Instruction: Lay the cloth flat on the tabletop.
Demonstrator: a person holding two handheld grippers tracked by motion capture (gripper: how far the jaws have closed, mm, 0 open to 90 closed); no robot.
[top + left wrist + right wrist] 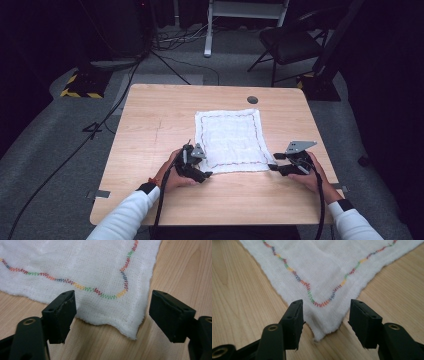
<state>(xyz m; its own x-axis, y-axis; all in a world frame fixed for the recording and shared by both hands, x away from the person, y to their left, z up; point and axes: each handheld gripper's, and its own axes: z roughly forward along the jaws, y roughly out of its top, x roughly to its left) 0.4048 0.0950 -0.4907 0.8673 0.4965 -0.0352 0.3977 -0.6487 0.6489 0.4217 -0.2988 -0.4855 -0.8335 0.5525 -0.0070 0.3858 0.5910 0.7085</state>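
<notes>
A white cloth (230, 137) with a multicoloured zigzag stitch line near its hem lies flat on the wooden table (150, 130). My left gripper (205, 172) is at the cloth's near left corner and my right gripper (274, 162) at its near right corner. In the left gripper view the cloth (87, 262) points its corner (131, 335) into the gap of my left gripper (112, 296), whose jaws stand open and clear of the fabric. The right gripper view has the cloth (324, 262) with its corner (318, 336) between the open jaws of my right gripper (326, 303).
A round cable hole (252, 99) sits in the table's far edge. Beyond the table stand a dark chair (290, 45), a white frame leg (208, 30) and a black and yellow base (82, 85), with cables on the grey floor.
</notes>
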